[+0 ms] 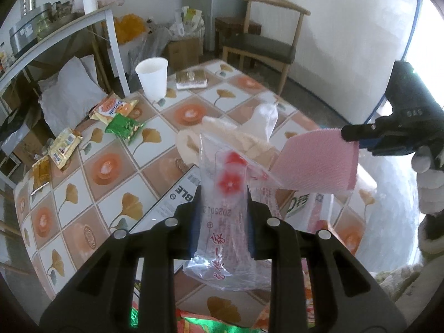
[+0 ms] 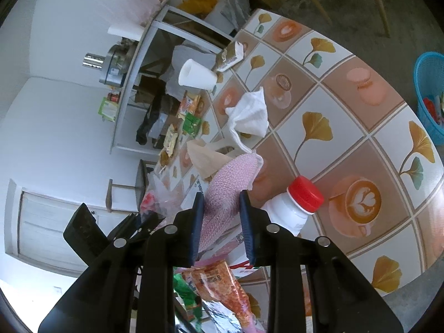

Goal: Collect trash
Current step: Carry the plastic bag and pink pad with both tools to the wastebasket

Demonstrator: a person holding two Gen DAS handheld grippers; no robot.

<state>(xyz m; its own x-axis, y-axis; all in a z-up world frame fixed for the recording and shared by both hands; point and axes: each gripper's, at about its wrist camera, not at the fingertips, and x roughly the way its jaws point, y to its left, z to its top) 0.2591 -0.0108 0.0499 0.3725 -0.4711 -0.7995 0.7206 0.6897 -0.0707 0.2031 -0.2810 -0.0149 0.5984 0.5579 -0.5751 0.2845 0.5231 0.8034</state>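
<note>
My left gripper (image 1: 222, 211) is shut on a clear plastic bag with red flowers (image 1: 224, 194), held above the tiled table (image 1: 91, 194). My right gripper (image 2: 222, 219) is shut on a pink textured cloth (image 2: 230, 183); in the left wrist view that cloth (image 1: 316, 161) hangs at the right, beside the bag's mouth, held by the right gripper (image 1: 358, 136). The left gripper and its bag (image 2: 155, 202) show at the left of the right wrist view. Snack wrappers (image 1: 122, 116) lie at the table's far left. A crumpled white tissue (image 2: 249, 116) lies mid-table.
A white paper cup (image 1: 152, 77) and a small box (image 1: 191, 79) stand at the table's far end. A white bottle with a red cap (image 2: 294, 208) lies near my right gripper. A blue basket (image 2: 430, 97) stands on the floor. A wooden chair (image 1: 263, 44) stands beyond the table.
</note>
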